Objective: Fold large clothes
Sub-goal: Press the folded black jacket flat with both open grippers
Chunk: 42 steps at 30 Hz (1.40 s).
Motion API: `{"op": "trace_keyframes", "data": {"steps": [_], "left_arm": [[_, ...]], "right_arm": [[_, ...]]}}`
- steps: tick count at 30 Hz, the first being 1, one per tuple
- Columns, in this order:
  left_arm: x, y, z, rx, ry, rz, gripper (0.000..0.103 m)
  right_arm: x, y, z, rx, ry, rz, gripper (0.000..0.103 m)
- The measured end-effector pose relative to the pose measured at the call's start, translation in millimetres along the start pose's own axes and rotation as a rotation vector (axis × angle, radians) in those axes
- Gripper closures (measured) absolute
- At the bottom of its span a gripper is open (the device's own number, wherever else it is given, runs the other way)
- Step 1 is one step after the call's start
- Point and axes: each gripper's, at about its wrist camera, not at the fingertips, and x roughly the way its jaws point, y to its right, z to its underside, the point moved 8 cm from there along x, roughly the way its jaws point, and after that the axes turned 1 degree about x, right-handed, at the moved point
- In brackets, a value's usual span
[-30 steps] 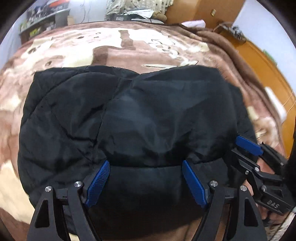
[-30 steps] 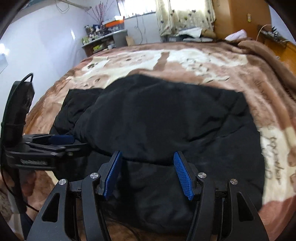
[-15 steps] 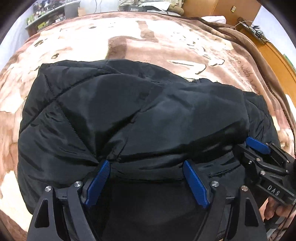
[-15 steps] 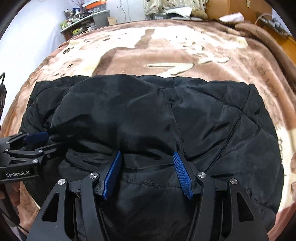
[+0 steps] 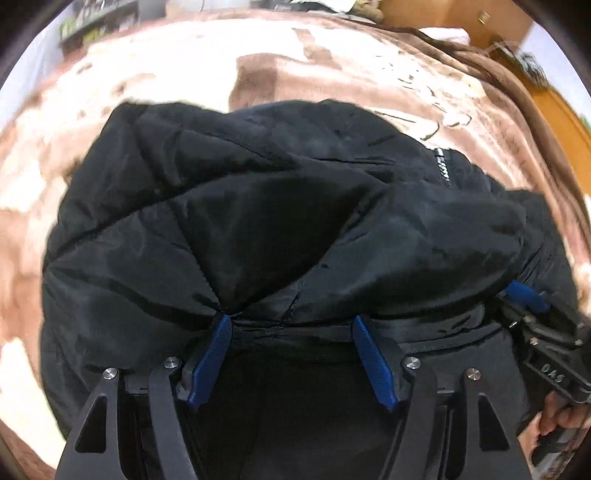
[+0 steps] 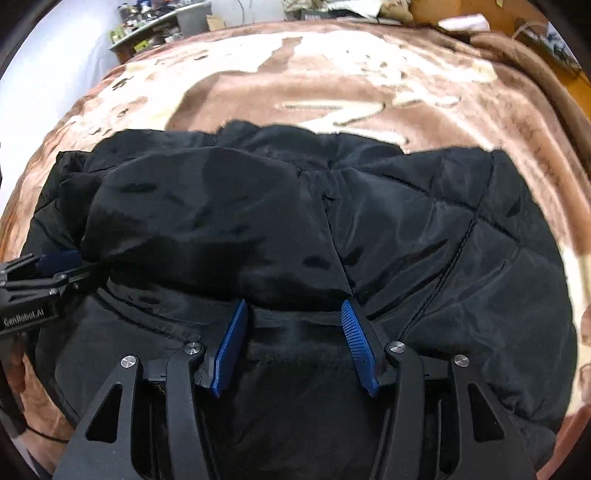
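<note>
A black quilted padded jacket (image 5: 266, 221) lies on a brown and cream blanket on a bed; it also shows in the right wrist view (image 6: 295, 229). Its near part is doubled over, with a folded edge running just beyond both grippers. My left gripper (image 5: 291, 325) has its blue pads spread wide, with the jacket's near hem lying between them. My right gripper (image 6: 293, 310) is also spread wide over the hem. Each gripper shows in the other's view: the right one at the jacket's right side (image 5: 532, 299), the left one at its left side (image 6: 55, 262).
The brown and cream blanket (image 6: 332, 85) covers the bed beyond the jacket. A cluttered shelf (image 6: 162, 29) stands at the far left, wooden furniture (image 5: 461, 14) at the far right. The bed's right edge drops to an orange wooden floor (image 5: 569, 122).
Both grippers have moved forward and tipped down over the jacket. The jacket's near part has been carried farther over the rest, so the garment looks shorter and bunched.
</note>
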Motion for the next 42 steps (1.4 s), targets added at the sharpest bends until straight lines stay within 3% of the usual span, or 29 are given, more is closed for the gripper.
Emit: {"op": "trace_keyframes", "data": {"steps": [3,8,11,14,18,21,25,32,42], "left_arm": [[2,-1,-2,0.000,-0.015,0.016,0.035],[-6,3,-2,-0.029,0.009,-0.020,0.035],[-27,3,0,-0.064,-0.005,0.019,0.035],[-51,-3,0,-0.072,0.032,0.029,0.035],[-83,-22,14,-0.068,0.097,-0.015,0.034],[-93,-47,34,-0.079,0.130,-0.090,0.033],[-72,-77,55,-0.055,0.079,-0.207,0.033],[-33,-83,55,-0.079,0.013,-0.179,0.030],[-13,-93,59,-0.098,0.004,-0.176,0.024]], "right_arm": [[3,3,-2,0.004,-0.023,-0.027,0.050],[-5,-1,-2,-0.001,0.001,0.019,0.050],[-21,-4,-4,-0.018,0.007,0.031,0.050],[-52,1,-5,0.017,0.063,-0.013,0.050],[-99,21,8,0.019,0.182,0.018,0.050],[-113,35,27,0.009,0.208,0.058,0.050],[-91,57,51,0.025,0.146,0.111,0.050],[-48,63,56,0.023,0.083,0.114,0.049],[-22,63,58,0.033,0.040,0.122,0.049]]}}
